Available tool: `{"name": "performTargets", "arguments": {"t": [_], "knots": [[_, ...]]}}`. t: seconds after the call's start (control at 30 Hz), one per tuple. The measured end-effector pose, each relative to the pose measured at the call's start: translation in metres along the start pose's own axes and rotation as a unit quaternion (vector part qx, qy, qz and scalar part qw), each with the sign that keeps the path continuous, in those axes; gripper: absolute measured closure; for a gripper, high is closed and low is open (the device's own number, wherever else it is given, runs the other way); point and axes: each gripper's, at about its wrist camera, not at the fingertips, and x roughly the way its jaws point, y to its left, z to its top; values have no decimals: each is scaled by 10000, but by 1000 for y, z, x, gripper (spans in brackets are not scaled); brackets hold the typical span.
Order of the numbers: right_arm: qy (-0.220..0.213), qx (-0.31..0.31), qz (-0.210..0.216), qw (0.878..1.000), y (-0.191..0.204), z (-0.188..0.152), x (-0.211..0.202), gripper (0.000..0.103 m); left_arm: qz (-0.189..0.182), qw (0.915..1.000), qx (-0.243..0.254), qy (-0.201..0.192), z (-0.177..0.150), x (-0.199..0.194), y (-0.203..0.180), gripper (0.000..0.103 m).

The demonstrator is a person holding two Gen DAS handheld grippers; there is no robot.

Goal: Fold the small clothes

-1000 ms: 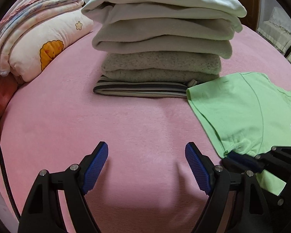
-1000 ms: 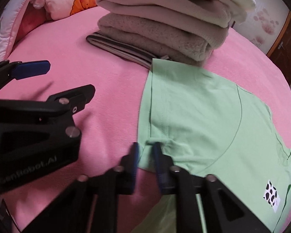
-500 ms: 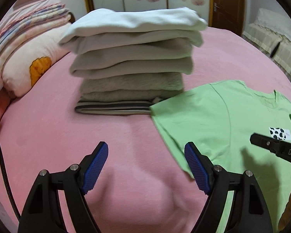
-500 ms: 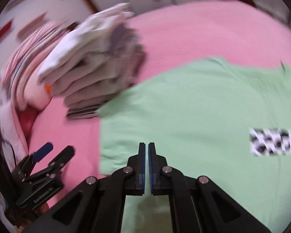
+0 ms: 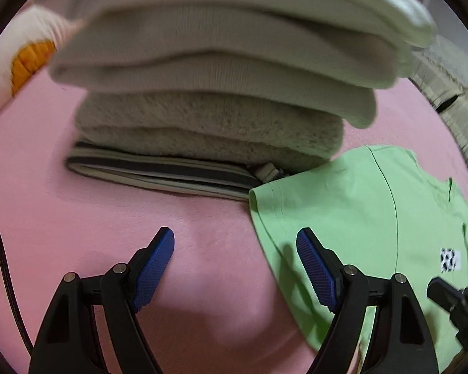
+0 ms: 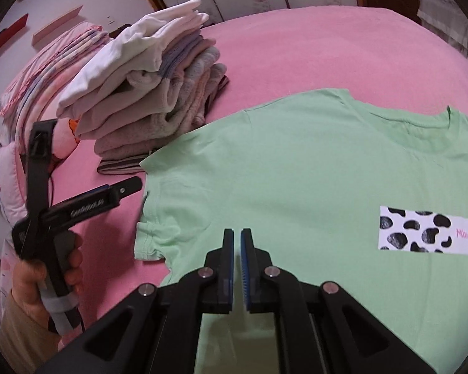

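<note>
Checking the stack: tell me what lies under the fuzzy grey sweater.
Under the fuzzy grey sweater lies a folded striped garment, resting on the pink bedsheet. Only its front edge shows; the rest is covered.

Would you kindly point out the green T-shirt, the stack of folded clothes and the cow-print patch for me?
green T-shirt (image 6: 312, 187): right wrist view, on its flat chest area.
stack of folded clothes (image 6: 146, 93): right wrist view, on the middle layers.
cow-print patch (image 6: 427, 230): right wrist view, on its centre.
</note>
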Motion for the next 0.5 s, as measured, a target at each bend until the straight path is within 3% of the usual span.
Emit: {"name": "performTargets", "arguments": {"t": [0.1,0.17,0.2,0.23,0.27,0.5], "knots": [[-42,-43,-10,10000,-2,1,0,97,-137,9998,-44,156,1,17,0,35],[-49,-28,-5,10000,-5,0,0,97,-134,9999,39,63,1,20,-5,42],[-45,-11,11,10000,-7,0,0,97,-199,9997,101,20,2,20,-7,61],[-41,14,22,10000,-10,0,1,97,-338,9993,138,42,2,21,-9,93],[-33,42,19,10000,-13,0,2,97,-512,9986,132,82,3,21,-10,101],[-91,230,100,9996,-27,-3,-3,97,-228,9989,301,-277,0,-10,-31,101]]}}
